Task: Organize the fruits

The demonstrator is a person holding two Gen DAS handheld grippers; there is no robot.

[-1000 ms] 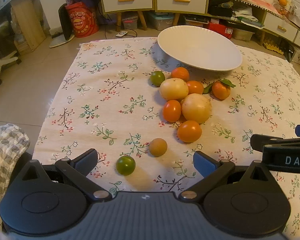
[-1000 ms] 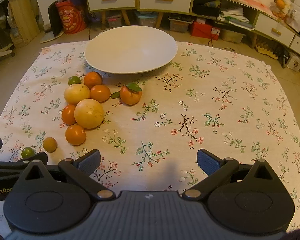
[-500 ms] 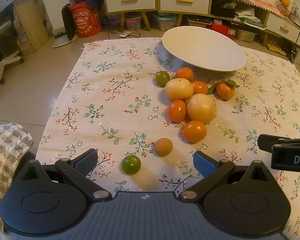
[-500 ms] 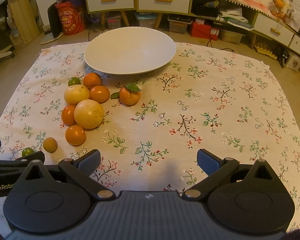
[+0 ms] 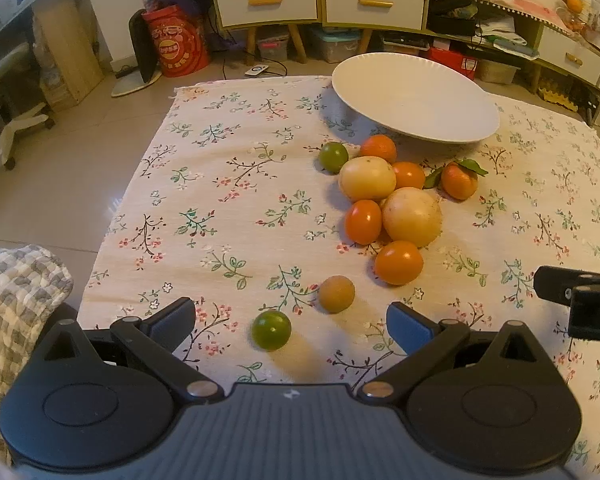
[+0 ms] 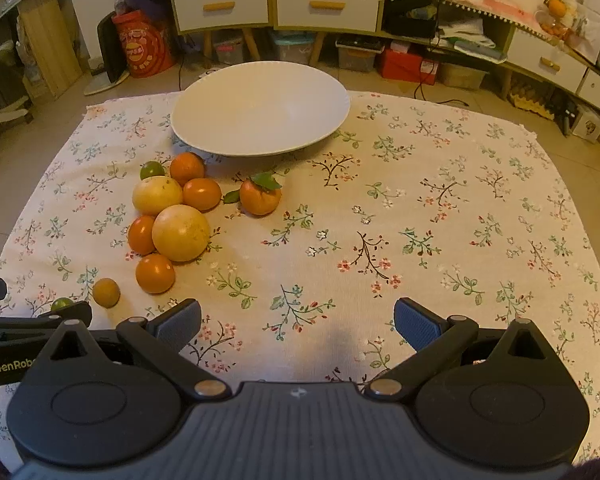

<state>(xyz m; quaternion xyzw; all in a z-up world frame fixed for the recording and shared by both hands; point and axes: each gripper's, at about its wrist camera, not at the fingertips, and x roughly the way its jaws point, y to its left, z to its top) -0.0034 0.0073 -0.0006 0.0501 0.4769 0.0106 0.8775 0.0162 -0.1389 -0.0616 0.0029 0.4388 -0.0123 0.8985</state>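
Both the left gripper and right gripper hung with fingers wide apart, holding nothing. The fruits lay clustered on the cloth just beside the plate, a lime farthest from it.

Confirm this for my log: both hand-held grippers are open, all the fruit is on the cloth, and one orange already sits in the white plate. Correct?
Not quite: the white plate holds nothing, as the right wrist view shows. Both hand-held grippers, left and right, are open, and all fruit lies on the cloth.
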